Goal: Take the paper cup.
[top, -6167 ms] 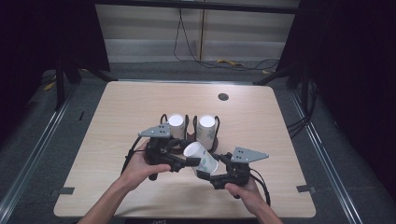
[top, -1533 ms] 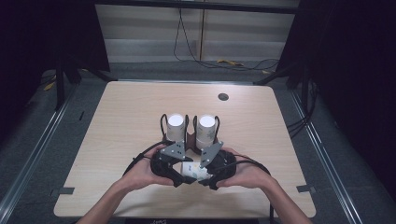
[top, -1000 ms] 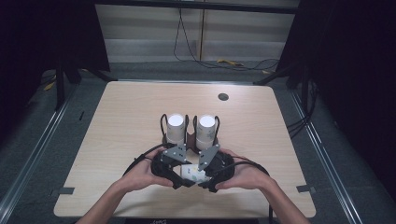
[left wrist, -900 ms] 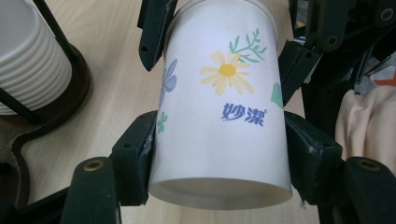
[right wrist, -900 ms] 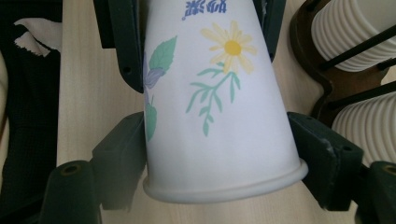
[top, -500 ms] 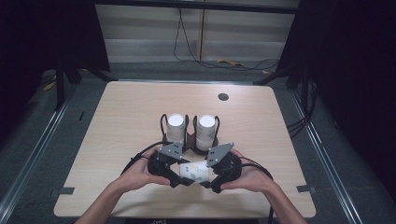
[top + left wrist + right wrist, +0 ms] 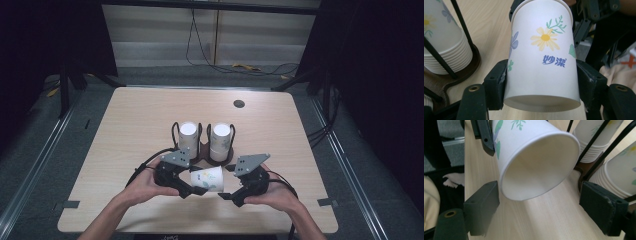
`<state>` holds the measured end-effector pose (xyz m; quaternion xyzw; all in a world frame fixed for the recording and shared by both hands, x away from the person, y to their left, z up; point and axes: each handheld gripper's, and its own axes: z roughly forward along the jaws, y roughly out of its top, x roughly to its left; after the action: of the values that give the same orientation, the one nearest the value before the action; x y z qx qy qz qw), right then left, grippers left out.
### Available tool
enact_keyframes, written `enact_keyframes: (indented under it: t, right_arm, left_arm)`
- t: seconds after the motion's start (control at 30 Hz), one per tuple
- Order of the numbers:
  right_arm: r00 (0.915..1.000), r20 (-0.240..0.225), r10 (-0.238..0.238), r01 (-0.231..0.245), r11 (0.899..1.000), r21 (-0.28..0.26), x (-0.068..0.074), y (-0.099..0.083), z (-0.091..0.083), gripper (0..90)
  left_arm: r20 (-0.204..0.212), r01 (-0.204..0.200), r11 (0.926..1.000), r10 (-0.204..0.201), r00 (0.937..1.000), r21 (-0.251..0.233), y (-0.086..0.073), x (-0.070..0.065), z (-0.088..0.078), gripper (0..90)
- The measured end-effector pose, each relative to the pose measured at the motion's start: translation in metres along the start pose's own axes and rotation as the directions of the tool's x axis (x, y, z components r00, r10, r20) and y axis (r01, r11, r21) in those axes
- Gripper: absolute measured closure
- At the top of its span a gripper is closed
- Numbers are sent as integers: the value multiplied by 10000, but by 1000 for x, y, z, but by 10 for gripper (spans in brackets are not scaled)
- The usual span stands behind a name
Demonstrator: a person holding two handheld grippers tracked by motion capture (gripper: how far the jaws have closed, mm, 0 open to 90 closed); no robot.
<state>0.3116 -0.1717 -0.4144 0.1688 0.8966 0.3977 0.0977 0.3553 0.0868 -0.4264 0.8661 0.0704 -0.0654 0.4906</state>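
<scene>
The left gripper (image 7: 192, 186) is clamping both jaws on the base end of a white flower-printed paper cup (image 7: 208, 178), holding it on its side above the pale wooden table (image 7: 130, 125), just in front of two cup stacks in a black wire rack (image 7: 202, 150). The right gripper (image 7: 229, 192) has just been opening; its jaws are standing apart beside the cup's open rim, not touching it.

One camera looks down from above the table (image 7: 125, 130); two ride close on the grippers, sharing the paper cup (image 7: 541, 57).
</scene>
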Motion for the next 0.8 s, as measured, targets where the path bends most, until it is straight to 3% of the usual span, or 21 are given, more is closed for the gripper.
enact_keyframes:
  t: [0.2, 0.43, 0.5, 0.67, 0.73, 0.77, 0.8]
  right_arm:
    - [9996, -4, 296, -295, 9978, -589, 0, -3, -2, 168]
    - [9963, -164, 844, -859, 9841, -1553, -5, -6, -9, 176]
    - [9930, -417, 1105, -1165, 9748, -1904, -7, -8, -11, 176]
    - [9904, -553, 1266, -1361, 9634, -2310, -9, -10, -15, 175]
    - [9874, -663, 1439, -1563, 9535, -2578, -9, -11, -18, 173]
    - [9840, -853, 1567, -1752, 9393, -2949, -11, -12, -21, 175]
    - [9840, -853, 1567, -1752, 9393, -2949, -11, -12, -21, 175]
  left_arm:
    - [-245, 18, 9987, -31, 9997, -513, 1, -1, -7, 340]
    - [-179, 1, 9955, -18, 9998, -949, 4, -2, -8, 340]
    - [-191, -128, 9950, 110, 9998, -989, 6, -4, -6, 340]
    - [-218, -188, 9934, 164, 9996, -1130, 9, -6, -4, 340]
    - [-138, -86, 9921, 69, 9999, -1253, 10, -6, -5, 339]
    - [-265, -107, 9902, 70, 9996, -1394, 11, -6, -6, 340]
    - [-265, -107, 9902, 70, 9996, -1394, 11, -6, -6, 340]
